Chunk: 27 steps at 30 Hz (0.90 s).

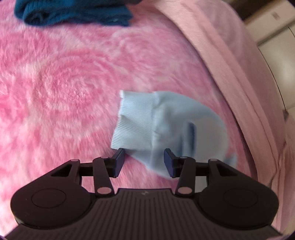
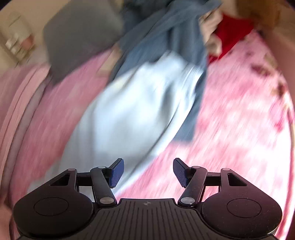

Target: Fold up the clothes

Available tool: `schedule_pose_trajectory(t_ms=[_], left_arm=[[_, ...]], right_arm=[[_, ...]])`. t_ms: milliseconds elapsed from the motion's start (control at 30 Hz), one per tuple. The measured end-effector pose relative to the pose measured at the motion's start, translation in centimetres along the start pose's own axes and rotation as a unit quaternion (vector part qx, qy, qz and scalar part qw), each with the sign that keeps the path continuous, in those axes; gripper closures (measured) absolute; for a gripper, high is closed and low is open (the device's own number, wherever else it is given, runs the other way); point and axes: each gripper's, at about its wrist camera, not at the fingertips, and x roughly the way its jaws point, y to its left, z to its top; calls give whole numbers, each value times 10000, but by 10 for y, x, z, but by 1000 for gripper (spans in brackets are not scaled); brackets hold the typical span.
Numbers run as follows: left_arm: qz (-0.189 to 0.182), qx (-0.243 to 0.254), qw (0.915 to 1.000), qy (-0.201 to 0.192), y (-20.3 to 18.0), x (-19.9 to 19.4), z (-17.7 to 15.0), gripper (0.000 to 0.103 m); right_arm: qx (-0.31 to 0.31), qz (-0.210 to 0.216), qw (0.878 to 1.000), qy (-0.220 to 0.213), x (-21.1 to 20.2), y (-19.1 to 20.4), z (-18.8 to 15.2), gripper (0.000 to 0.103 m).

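At the far left of the left wrist view a dark teal garment (image 1: pixel 73 13) lies bunched at the top edge of the fluffy pink blanket (image 1: pixel 55 83); whether it is folded is hard to tell. Much bare blanket spreads below it, giving plenty of free room on that side. Further right, the left gripper (image 1: pixel 143 162) stands with its jaws apart, and the ribbed cuff of a pale blue garment (image 1: pixel 156 120) lies between and just beyond the pads, which do not appear to press on it. To the right of that piece a smoother pink sheet (image 1: pixel 230 73) marks the bed's edge, with a pale cabinet (image 1: pixel 276 55) close past it, so room there is tight. In the right wrist view, heavily blurred, the pale blue garment (image 2: pixel 132 114) runs long and loose from the bottom left up toward the centre, partly under a slate-blue cloth (image 2: pixel 175 40); a grey cushion (image 2: pixel 79 37) sits to the upper left and a red cloth (image 2: pixel 232 33) to the upper right. The right gripper (image 2: pixel 148 173) is wide open with nothing in it, hovering over the blanket beside the garment's edge. By this showing the folding of the pale blue piece is barely begun: it is not squared, and other garments wait in a heap.
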Motion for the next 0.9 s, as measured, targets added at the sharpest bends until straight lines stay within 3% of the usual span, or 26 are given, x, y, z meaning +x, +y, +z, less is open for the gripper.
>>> schedule_pose_trajectory(t_ms=[67, 100, 200, 233, 300, 400, 500, 567, 633, 667, 733, 800, 833, 900], left_arm=[[39, 175, 9998, -5, -3, 6, 7, 82], [13, 604, 9981, -135, -10, 0, 12, 89], [-13, 1781, 9808, -788, -26, -28, 39, 100], [91, 2040, 9730, -1079, -27, -37, 53, 101], [398, 2737, 9466, -1660, -30, -53, 83, 101], [952, 3553, 9082, -1998, -31, -54, 116, 100], [1231, 3513, 9152, -1545, -19, -36, 124, 96], [1564, 3582, 9097, -1401, -11, -29, 111, 92], [1529, 3401, 9190, -1281, 3, -37, 90, 82], [1346, 3202, 9304, -1172, 10, -46, 77, 75], [945, 2862, 9499, -832, 24, -67, 47, 73], [431, 2649, 9632, -147, 38, -85, 8, 73], [109, 2617, 9647, 283, 41, -90, -11, 73], [-544, 2547, 9582, 1187, 51, -100, -54, 73]], right_arm=[[-289, 45, 9994, 173, 2, 15, -22, 40], [-450, 61, 9987, 225, 1, 21, -30, 40], [-977, 94, 9947, 292, -5, 35, -49, 40], [-1155, 100, 9929, 278, -8, 39, -53, 40], [-1437, 193, 9891, 241, -15, 48, -61, 40], [-1743, 289, 9839, 278, -19, 56, -74, 40], [-1984, 338, 9784, 477, -18, 61, -93, 40], [-2133, 350, 9743, 631, -14, 62, -102, 40], [-2264, 401, 9703, 754, -17, 58, -108, 40], [-2329, 427, 9681, 816, -18, 55, -111, 40], [-2382, 534, 9650, 953, -23, 45, -107, 40], [-2396, 657, 9630, 1046, -31, 30, -101, 40], [-2411, 738, 9609, 1146, -35, 21, -99, 40], [-2461, 873, 9551, 1402, -40, 3, -96, 40]])
